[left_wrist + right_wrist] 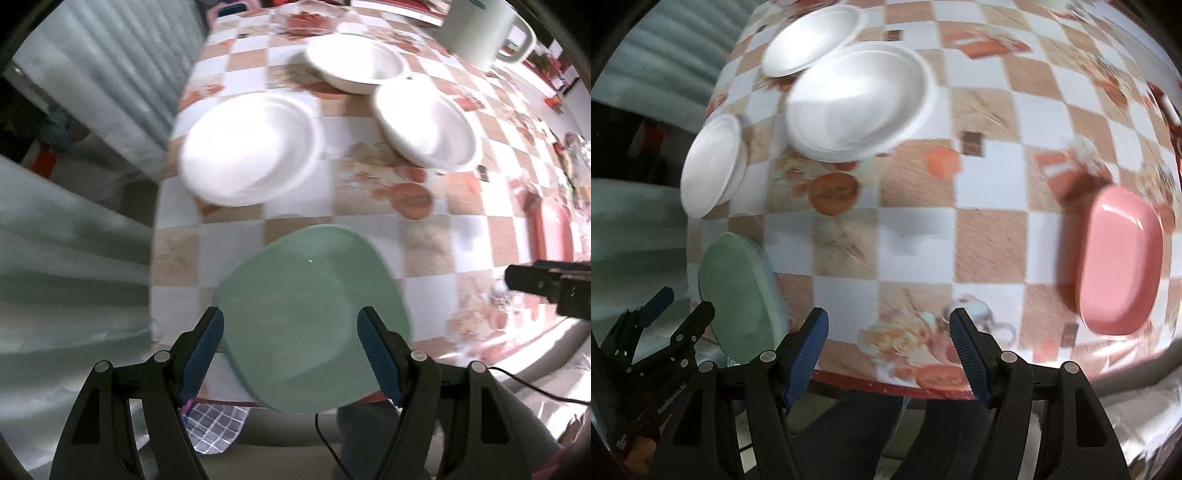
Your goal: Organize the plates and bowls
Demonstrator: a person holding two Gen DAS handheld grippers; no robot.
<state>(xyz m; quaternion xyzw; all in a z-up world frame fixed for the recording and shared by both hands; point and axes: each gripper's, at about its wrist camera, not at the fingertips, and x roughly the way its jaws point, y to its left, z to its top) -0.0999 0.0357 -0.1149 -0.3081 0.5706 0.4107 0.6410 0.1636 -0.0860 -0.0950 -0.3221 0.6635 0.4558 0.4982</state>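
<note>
A green plate (314, 317) lies at the table's near edge and overhangs it. My left gripper (291, 350) is open with its blue fingers on either side of the plate's near part. A white plate (247, 147) sits beyond it to the left, and two white bowls (424, 129) (354, 62) stand further back. My right gripper (888, 350) is open and empty above the table's near edge. In the right wrist view the green plate (738, 295) and the left gripper (670, 306) are at the left, the white plate (709, 170) and bowls (857, 99) (812, 37) beyond, and a pink dish (1119, 258) at the right.
The table carries a checkered cloth (369, 229) with food prints. A white pitcher (480, 29) stands at the far right, with a dish of red food (306, 18) at the back. Pale curtains (74, 221) hang left of the table. The right gripper's tip (546, 284) enters at the right.
</note>
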